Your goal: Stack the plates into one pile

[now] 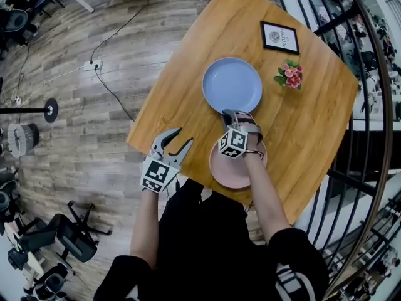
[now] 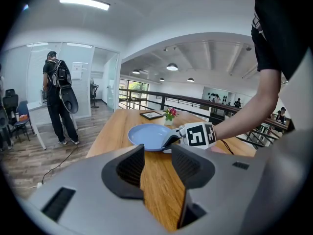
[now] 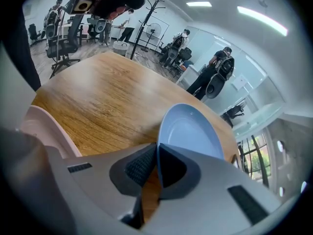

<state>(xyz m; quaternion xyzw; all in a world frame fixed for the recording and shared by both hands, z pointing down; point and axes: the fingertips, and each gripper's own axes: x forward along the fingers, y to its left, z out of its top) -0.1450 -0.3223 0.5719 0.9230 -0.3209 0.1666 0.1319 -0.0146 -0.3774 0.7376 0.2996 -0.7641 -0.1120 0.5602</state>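
A light blue plate (image 1: 232, 84) lies in the middle of the wooden table (image 1: 188, 99), with a pink plate (image 1: 233, 168) nearer me. My right gripper (image 1: 230, 114) reaches over the pink plate and is shut on the blue plate's near rim. In the right gripper view the blue plate (image 3: 190, 131) stands edge-on between the pads of that gripper (image 3: 156, 163), and the pink plate (image 3: 46, 126) shows at the left. My left gripper (image 1: 177, 140) hovers open and empty at the table's near left edge. In its own view this gripper (image 2: 156, 166) faces the blue plate (image 2: 146, 136).
A framed picture (image 1: 279, 37) and a small pot of pink flowers (image 1: 290, 75) stand at the table's far right. A black railing (image 1: 369, 105) runs along the right. A cable and power strip (image 1: 93, 64) lie on the floor at the left.
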